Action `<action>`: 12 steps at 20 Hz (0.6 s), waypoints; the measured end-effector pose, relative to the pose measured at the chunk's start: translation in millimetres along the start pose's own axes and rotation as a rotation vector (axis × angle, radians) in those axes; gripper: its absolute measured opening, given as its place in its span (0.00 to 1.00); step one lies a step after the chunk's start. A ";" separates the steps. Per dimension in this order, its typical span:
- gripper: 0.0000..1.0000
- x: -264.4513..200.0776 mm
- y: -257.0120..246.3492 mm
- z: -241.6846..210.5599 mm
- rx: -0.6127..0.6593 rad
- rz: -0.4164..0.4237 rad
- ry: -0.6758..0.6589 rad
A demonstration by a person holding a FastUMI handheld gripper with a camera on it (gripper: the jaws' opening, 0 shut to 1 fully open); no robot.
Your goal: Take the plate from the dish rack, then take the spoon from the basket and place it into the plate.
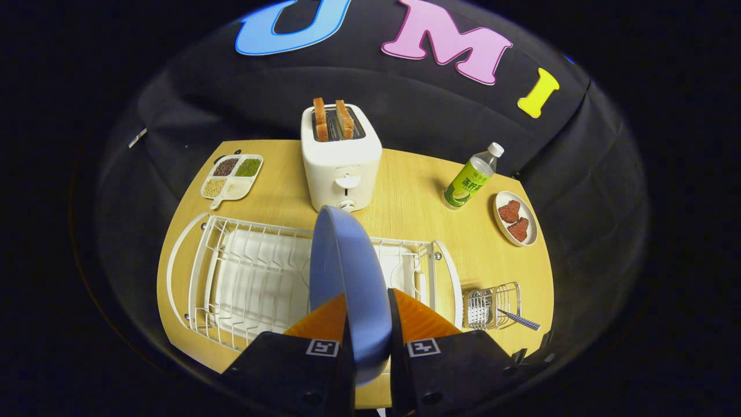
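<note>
My gripper [369, 324] is shut on a blue plate [346, 272]. The plate stands on edge between the two orange fingers [321, 321] and reaches forward over the white wire dish rack [249, 278], lifted above it. To the right of the rack stands a small wire basket [492, 306]. The spoon [518, 318] lies in it, its dark checked handle sticking out to the right. The plate hides the middle of the rack.
A white toaster [341, 159] holding two slices of bread stands beyond the rack. A divided tray of grains [231, 175] is at the back left. A green bottle [472, 176] and a small dish with red pieces [515, 218] stand on the right of the wooden table [417, 202].
</note>
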State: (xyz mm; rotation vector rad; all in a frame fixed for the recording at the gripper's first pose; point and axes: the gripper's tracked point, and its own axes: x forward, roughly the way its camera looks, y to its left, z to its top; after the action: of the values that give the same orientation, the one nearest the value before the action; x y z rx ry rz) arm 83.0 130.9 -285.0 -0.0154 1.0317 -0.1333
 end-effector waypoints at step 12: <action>0.28 -86.0 -57.9 -25.4 0.180 0.384 -0.129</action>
State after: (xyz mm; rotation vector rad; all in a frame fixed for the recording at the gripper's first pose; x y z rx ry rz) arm 11.7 84.9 -220.2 0.3321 0.8744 0.1240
